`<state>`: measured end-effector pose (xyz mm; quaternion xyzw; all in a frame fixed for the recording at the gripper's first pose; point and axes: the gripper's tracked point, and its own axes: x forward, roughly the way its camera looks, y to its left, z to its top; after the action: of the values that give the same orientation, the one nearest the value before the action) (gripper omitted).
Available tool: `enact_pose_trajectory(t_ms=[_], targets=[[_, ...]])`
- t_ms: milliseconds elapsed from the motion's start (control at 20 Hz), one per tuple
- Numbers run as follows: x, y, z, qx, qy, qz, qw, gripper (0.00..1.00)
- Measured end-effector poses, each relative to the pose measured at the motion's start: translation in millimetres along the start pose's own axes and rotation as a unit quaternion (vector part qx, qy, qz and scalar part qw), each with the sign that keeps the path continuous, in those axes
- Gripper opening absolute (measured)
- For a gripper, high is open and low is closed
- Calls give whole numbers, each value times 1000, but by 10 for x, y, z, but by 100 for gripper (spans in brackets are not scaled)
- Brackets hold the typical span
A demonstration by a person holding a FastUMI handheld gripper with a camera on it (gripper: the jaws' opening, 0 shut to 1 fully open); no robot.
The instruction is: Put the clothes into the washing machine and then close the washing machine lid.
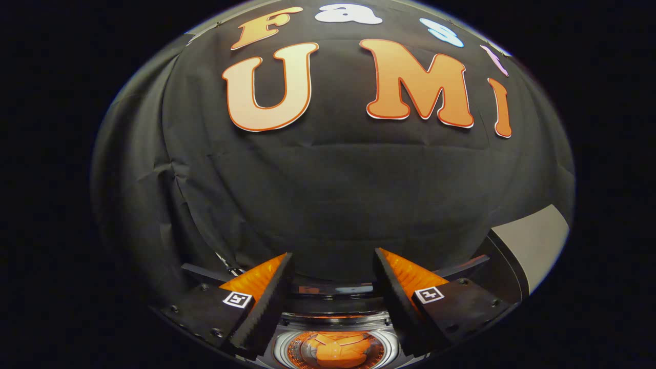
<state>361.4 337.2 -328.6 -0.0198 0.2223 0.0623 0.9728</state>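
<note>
My gripper [333,266] is open, its two black-padded orange fingers [266,302] spread wide with nothing between them. Below and between the fingers lies the washing machine's round drum opening [335,348], with its silver rim [279,346] around it. An orange garment [335,351] lies inside the drum. The machine's dark back panel [333,294] runs across just ahead of the fingertips. The gripper hangs above the machine and touches nothing.
Behind the machine hangs the booth's black cloth wall [333,195]. A grey-white slanted panel [533,241] with a dark edge stands beyond the right finger, possibly the raised lid.
</note>
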Motion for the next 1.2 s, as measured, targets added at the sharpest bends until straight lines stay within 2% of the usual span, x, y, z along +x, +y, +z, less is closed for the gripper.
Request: enact_pose_trajectory(t_ms=[900, 1050, 1200], targets=[[-776, 34, -609, -3, 2, 4, 1000, 99], [-790, 86, -1224, 13, 84, 12, 996, 99], [-773, 128, -1742, 38, 120, 13, 992, 98]])
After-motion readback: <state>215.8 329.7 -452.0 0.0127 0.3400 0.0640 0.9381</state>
